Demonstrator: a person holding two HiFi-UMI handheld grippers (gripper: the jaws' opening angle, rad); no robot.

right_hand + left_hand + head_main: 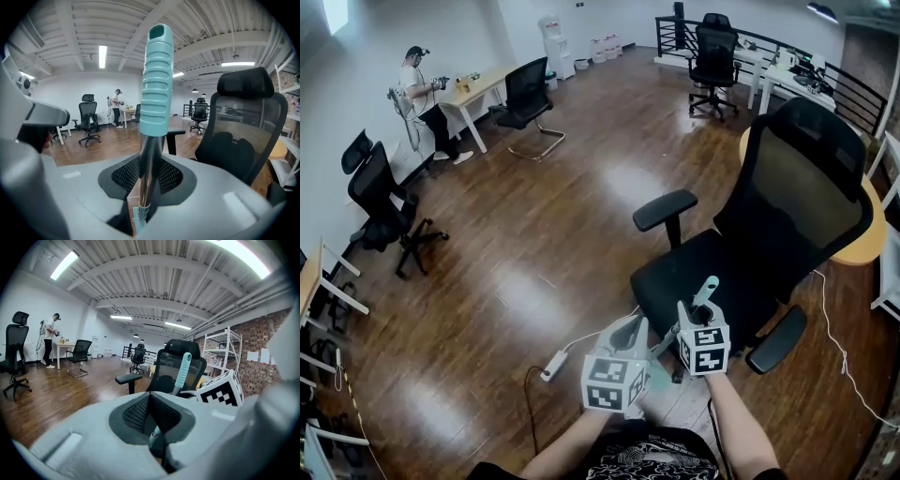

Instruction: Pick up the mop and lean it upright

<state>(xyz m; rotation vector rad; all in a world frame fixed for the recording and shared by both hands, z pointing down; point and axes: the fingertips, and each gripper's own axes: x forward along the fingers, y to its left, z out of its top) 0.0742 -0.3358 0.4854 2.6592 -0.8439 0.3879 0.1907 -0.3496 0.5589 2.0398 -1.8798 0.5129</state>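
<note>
The mop handle (705, 291) has a teal ribbed grip on a silver pole and slants up over the seat of a black office chair (722, 272). My right gripper (698, 316) is shut on the pole just below the grip. In the right gripper view the pole (149, 159) stands upright between the dark pads, the grip (157, 79) above them. My left gripper (628, 331) sits just left of the pole, lower down, jaws together. In the left gripper view the pole (154, 431) shows through the gap under the jaws and the grip (182, 372) rises beyond them. The mop's head is hidden.
The office chair's armrest (665, 208) juts out to the left, and a round wooden table (865, 246) stands behind the chair. A white power strip (553, 366) with its cable lies on the wood floor at my left. A person (419, 89) stands by a far desk.
</note>
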